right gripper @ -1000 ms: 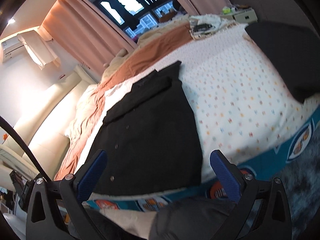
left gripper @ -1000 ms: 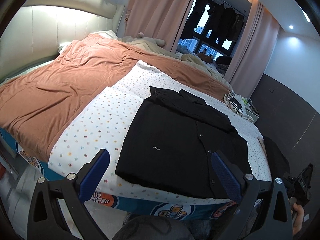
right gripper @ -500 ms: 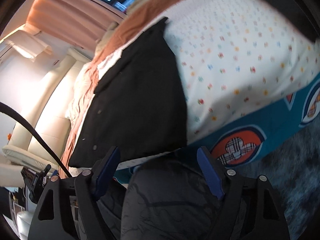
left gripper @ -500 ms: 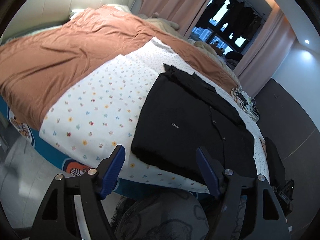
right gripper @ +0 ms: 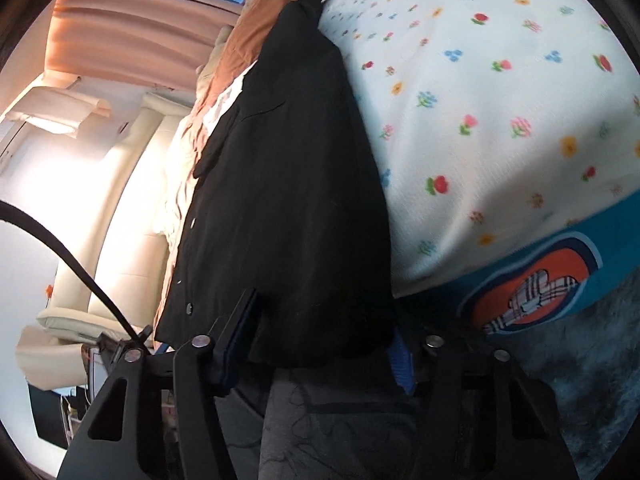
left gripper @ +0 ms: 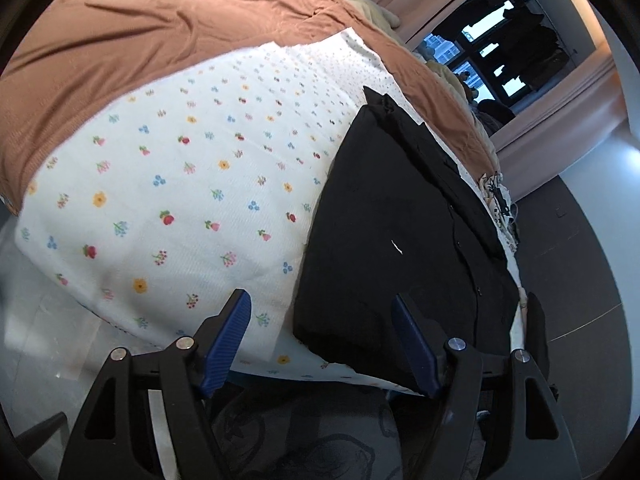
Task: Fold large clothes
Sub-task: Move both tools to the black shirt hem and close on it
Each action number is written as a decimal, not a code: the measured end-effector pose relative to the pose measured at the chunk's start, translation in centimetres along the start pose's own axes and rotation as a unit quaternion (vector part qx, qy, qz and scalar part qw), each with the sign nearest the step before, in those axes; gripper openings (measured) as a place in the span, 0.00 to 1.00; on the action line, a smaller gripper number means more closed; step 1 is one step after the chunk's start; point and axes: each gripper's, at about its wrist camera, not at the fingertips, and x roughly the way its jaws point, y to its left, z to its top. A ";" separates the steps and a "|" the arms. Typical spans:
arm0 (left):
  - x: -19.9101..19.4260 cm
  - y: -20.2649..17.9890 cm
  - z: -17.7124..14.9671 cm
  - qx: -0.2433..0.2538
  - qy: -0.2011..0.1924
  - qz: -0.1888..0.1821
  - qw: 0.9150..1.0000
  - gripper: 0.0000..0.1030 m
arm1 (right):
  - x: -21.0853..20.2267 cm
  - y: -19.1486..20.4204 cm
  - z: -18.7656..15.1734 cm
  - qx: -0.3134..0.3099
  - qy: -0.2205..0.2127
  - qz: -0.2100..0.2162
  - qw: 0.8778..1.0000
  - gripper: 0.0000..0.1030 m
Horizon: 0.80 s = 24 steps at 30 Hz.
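Note:
A black button-up shirt [left gripper: 400,232] lies flat on the white floral sheet [left gripper: 192,184] of the bed, sides folded in, hem at the near edge. My left gripper [left gripper: 320,340] is open, its blue fingertips [left gripper: 228,336] straddling the shirt's near left hem corner. In the right wrist view the shirt [right gripper: 288,184] fills the middle. My right gripper [right gripper: 320,328] is open, with the shirt's near hem lying between its fingers and hiding most of the blue pads [right gripper: 402,364].
A rust-brown blanket [left gripper: 160,20] covers the far half of the bed. The bed's blue side with an orange patch [right gripper: 532,288] drops to a dark rug [right gripper: 580,360]. Pink curtains [left gripper: 560,112] and a window stand behind. A cream headboard [right gripper: 112,208] is at left.
Both grippers have moved down and forward to the shirt's near hem and have narrowed their opening. The shirt now sits between the right gripper's fingers.

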 end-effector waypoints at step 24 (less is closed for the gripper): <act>0.7 1.0 -1.2 -0.088 0.001 -0.059 0.994 0.15 | -1.7 2.6 -0.7 0.005 -0.071 0.053 0.996 0.06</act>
